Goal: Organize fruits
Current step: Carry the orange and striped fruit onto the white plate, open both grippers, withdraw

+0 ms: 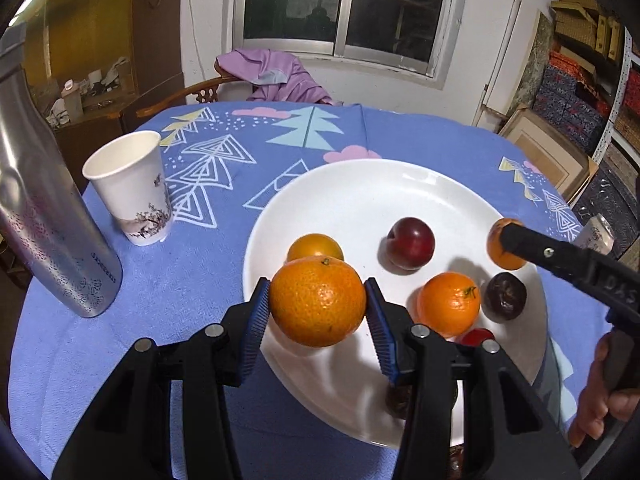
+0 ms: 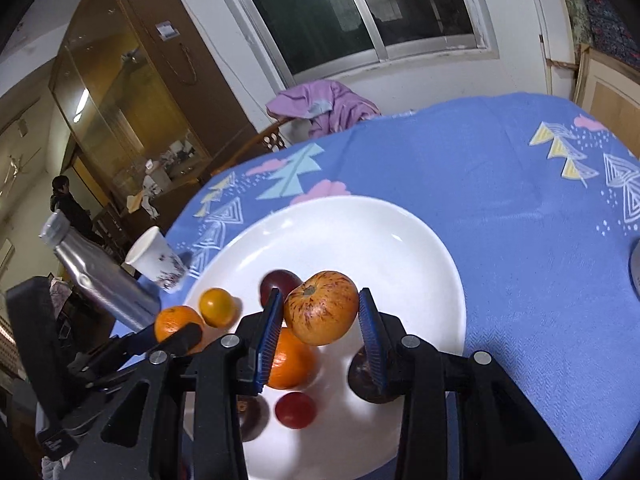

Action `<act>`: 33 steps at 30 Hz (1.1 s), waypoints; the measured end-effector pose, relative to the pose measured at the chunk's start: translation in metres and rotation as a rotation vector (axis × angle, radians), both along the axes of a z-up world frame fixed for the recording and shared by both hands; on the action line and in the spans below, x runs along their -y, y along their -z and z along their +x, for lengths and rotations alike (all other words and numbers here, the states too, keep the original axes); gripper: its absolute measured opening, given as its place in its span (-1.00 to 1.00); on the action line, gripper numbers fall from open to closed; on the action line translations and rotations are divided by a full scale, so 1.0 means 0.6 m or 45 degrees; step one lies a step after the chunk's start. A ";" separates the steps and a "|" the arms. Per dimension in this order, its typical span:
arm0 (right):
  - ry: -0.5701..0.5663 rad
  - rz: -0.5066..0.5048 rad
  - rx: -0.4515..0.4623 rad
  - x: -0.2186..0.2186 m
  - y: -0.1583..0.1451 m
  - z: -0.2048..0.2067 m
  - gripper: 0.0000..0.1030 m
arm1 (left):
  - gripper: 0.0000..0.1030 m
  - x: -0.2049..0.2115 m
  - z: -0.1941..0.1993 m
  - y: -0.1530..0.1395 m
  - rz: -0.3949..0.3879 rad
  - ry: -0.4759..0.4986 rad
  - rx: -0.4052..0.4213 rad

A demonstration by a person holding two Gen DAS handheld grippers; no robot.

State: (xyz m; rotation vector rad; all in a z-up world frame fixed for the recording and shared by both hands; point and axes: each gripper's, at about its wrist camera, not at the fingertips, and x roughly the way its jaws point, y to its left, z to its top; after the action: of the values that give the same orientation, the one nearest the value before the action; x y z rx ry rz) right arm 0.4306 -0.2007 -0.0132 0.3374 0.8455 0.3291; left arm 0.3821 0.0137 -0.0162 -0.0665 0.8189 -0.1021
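Fruit clamped in both jaws above plate (image 1: 360,184): orange (image 1: 318,302) left, streaked fruit (image 2: 322,308) right. Risk: slipping, rolling off onto table (image 1: 160,280).

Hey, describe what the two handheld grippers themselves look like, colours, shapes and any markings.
Both grippers are matte black plastic with open triangular cut-outs and round silver pivot pins. The left gripper and right gripper each carry flat fingers faced with ribbed blue pads. Raised lettering shows on the right gripper's side, too partial to read. No cables or sleeves show.
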 end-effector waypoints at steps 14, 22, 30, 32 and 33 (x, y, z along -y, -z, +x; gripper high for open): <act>0.057 0.048 -0.055 0.023 0.019 0.009 -0.21 | 0.33 0.039 -0.020 -0.003 0.108 0.051 0.036; 0.039 0.126 0.129 0.035 -0.091 -0.049 0.08 | 0.61 -0.015 -0.070 -0.064 0.047 -0.030 0.150; -0.090 0.117 0.258 0.033 -0.152 -0.206 0.39 | 0.70 -0.050 -0.143 -0.057 0.002 -0.065 0.144; -0.079 0.091 0.276 0.041 -0.136 -0.248 0.46 | 0.75 -0.050 -0.176 -0.049 0.044 -0.062 0.163; -0.066 0.069 0.277 0.047 -0.124 -0.267 0.48 | 0.78 -0.052 -0.192 -0.046 0.054 -0.066 0.175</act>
State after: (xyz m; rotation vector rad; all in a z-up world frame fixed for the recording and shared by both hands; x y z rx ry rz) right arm 0.2704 -0.2291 0.0612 0.3243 0.6334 0.4294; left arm 0.2670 0.0449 0.0116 -0.0401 0.6812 -0.0401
